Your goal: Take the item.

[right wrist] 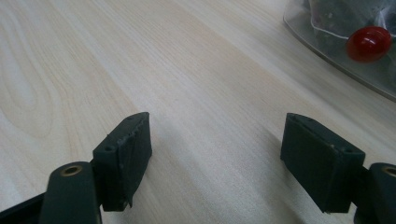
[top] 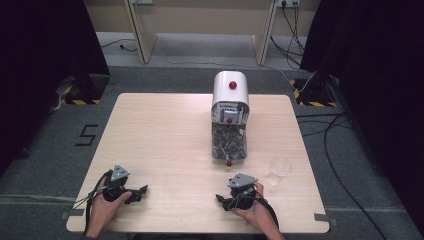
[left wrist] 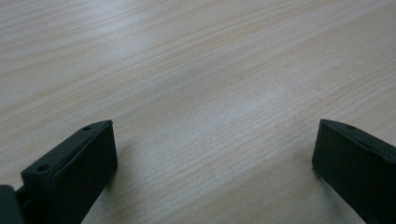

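We take this for a lab or test room: a plain wooden table (top: 165, 130) stands on grey carpet, black curtains (top: 45, 45) hang at both sides, yellow-black hazard tape (top: 80, 101) marks stand feet, a "5" (top: 86, 135) is taped on the floor, and loose cables (top: 330, 145) run to wall sockets (top: 287, 4).

Table (top: 165, 130) (dispenser (top: 230, 117), cup (top: 278, 170))

Left tongs (top: 141, 192) and right tongs (top: 221, 200), both low, jaws apart.
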`<state>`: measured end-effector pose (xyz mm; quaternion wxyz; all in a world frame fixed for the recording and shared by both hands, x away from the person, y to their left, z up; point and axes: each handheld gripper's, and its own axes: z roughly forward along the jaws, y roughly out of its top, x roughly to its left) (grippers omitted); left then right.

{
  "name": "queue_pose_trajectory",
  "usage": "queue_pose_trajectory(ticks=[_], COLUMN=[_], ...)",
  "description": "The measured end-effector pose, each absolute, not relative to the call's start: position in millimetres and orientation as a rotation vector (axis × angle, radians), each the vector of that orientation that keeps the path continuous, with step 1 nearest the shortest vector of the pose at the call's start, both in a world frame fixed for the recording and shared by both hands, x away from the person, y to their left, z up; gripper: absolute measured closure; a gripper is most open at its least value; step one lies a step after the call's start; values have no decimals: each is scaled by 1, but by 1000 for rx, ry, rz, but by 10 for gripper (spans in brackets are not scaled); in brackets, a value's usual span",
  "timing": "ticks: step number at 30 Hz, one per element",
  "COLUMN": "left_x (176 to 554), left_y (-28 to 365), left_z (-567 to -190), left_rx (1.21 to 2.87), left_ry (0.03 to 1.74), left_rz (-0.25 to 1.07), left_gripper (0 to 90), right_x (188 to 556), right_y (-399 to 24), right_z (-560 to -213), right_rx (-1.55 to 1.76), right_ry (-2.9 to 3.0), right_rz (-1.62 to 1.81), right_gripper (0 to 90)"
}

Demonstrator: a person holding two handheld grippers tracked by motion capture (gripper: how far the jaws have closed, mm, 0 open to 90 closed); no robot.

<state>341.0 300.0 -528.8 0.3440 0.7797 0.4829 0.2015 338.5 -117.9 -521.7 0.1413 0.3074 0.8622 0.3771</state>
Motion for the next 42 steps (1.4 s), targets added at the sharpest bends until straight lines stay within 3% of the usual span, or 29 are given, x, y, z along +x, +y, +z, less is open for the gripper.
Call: queue_pose_trajectory(ticks=[17, 42], left_x=[341, 341], left_y=[300, 300], left_z=[-529, -529], left_rx=[2026, 2025], left_ry=[1254, 1255], left_rz=[523, 523], left_gripper=[0, 0], right_x=[338, 362], right_y=[-113, -117], right_z=[-520, -473], right_rx=[867, 828], right_ry=[2476, 2264], right_rz=[1102, 1214], right_gripper=[297, 404])
